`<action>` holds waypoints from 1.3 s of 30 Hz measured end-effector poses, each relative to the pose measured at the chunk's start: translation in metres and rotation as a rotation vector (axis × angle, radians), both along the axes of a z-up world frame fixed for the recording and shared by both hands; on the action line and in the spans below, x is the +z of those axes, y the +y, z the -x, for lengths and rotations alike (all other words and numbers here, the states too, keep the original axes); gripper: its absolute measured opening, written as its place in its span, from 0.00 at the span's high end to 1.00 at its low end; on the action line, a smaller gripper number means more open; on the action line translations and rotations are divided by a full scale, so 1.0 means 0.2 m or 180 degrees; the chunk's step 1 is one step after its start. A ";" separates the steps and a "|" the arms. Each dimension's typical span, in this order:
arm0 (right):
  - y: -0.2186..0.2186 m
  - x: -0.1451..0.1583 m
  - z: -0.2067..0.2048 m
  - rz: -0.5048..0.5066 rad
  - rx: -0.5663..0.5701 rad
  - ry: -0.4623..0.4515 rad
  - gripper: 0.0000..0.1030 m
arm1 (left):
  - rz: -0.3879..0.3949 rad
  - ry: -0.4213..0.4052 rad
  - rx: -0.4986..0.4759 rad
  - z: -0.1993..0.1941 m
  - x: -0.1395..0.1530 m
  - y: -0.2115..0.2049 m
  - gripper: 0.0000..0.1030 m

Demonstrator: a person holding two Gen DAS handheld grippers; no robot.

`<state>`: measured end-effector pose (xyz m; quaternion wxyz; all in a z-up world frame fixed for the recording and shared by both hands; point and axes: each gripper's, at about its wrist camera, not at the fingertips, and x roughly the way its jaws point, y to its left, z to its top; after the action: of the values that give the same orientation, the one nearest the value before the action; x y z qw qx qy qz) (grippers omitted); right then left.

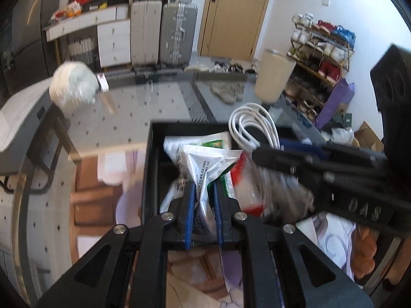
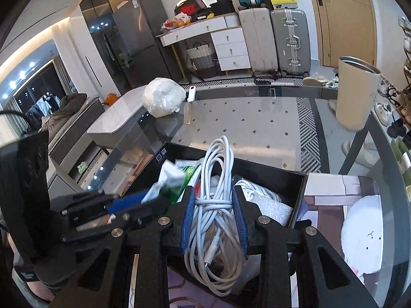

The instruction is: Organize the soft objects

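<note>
From my left wrist camera, the left hand-held gripper (image 1: 203, 192) is pinching a crumpled white plastic bag (image 1: 199, 159) with green print between its blue pads (image 1: 189, 205). The bag sits over the black box (image 1: 151, 169) on the glass bench (image 1: 123, 118), among other plastic packets. My right hand-held gripper (image 1: 259, 152) reaches in from the right, blurred, with the white cable coil (image 1: 253, 123) looping up behind its tip. A white wrapped bundle (image 1: 73, 84) rests at the far left edge of the bench, and a beige cylinder (image 1: 273, 75) stands at the far right.

From my right wrist camera, the right hand-held gripper (image 2: 214, 202) is clamped on the white cable coil (image 2: 218, 179), its pads squeezing the wound middle, with loops sticking out above and below. The coil hangs over the black box (image 2: 298, 187). The left hand-held gripper (image 2: 123, 202) comes in from the left, by the plastic bag (image 2: 169, 177) in the box.
</note>
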<state>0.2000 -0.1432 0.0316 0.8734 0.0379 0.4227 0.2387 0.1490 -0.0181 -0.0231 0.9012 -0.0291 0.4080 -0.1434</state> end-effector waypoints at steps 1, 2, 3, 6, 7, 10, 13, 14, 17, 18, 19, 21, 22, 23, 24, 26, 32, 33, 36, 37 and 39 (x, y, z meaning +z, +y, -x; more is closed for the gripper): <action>0.00 -0.01 -0.01 0.0018 -0.0005 0.0028 0.72 | -0.0014 -0.0007 -0.0006 0.01 0.00 0.00 0.88; -0.01 -0.02 -0.01 -0.0027 0.0018 0.0055 0.72 | -0.0044 -0.0005 -0.0015 0.02 0.00 -0.01 0.89; -0.01 -0.03 -0.01 -0.0042 0.0032 0.0062 0.72 | -0.0049 0.0024 -0.0006 0.03 0.00 -0.01 0.89; 0.01 -0.03 -0.01 0.0034 0.0069 0.0046 0.72 | -0.0041 0.0097 -0.0020 0.07 0.00 -0.03 0.89; 0.02 -0.03 -0.01 0.0052 0.0084 0.0060 0.72 | -0.0040 0.0102 -0.0023 0.08 0.00 -0.03 0.89; 0.03 -0.02 0.01 0.0152 0.0149 0.0174 0.72 | 0.0002 0.0144 -0.0007 0.09 0.00 -0.01 0.89; 0.07 -0.04 0.04 0.0323 0.0261 0.0186 0.72 | -0.0026 0.0145 0.0009 0.09 0.00 -0.01 0.89; 0.08 -0.05 0.05 0.0361 0.0297 0.0174 0.72 | -0.0041 0.0153 0.0016 0.09 0.00 -0.01 0.89; 0.10 -0.07 0.06 0.0378 0.0335 0.0168 0.72 | -0.0036 0.0202 0.0057 0.10 0.00 -0.01 0.90; 0.10 -0.07 0.06 0.0374 0.0348 0.0171 0.72 | -0.0016 0.0226 0.0065 0.11 0.00 -0.01 0.90; 0.10 -0.07 0.06 0.0374 0.0361 0.0178 0.72 | -0.0013 0.0242 0.0062 0.11 0.00 -0.01 0.90; 0.10 -0.07 0.07 0.0377 0.0363 0.0174 0.72 | 0.0012 0.0258 0.0071 0.11 0.00 0.00 0.89; 0.10 -0.07 0.07 0.0373 0.0364 0.0165 0.72 | 0.0013 0.0257 0.0069 0.12 0.00 0.00 0.89; 0.10 -0.07 0.07 0.0371 0.0368 0.0160 0.71 | 0.0013 0.0255 0.0066 0.12 0.00 0.00 0.88; 0.09 -0.07 0.08 0.0360 0.0372 0.0157 0.70 | 0.0012 0.0247 0.0066 0.13 0.00 0.00 0.86; 0.08 -0.04 0.11 0.0323 0.0356 0.0145 0.66 | 0.0026 0.0190 0.0083 0.14 0.01 0.01 0.81; -0.02 0.12 0.30 0.0180 0.0339 -0.0345 0.42 | -0.0017 -0.0269 0.0221 0.23 0.12 0.07 0.50; -0.04 0.14 0.34 0.0123 0.0321 -0.0443 0.34 | -0.0029 -0.0384 0.0258 0.26 0.15 0.08 0.41; -0.11 0.19 0.45 -0.0010 0.0176 -0.0768 0.16 | -0.0083 -0.0649 0.0373 0.32 0.20 0.09 0.05; -0.13 0.19 0.48 0.0005 0.0109 -0.0873 0.16 | -0.0072 -0.0782 0.0446 0.35 0.21 0.11 0.05; -0.15 0.21 0.55 0.0068 0.0016 -0.1077 0.12 | 0.0020 -0.0979 0.0446 0.42 0.24 0.13 0.05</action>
<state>0.0902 -0.1722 0.0741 0.9319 -0.0132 0.2722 0.2393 0.0652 0.0071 0.0242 0.9607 -0.0379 0.2617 -0.0843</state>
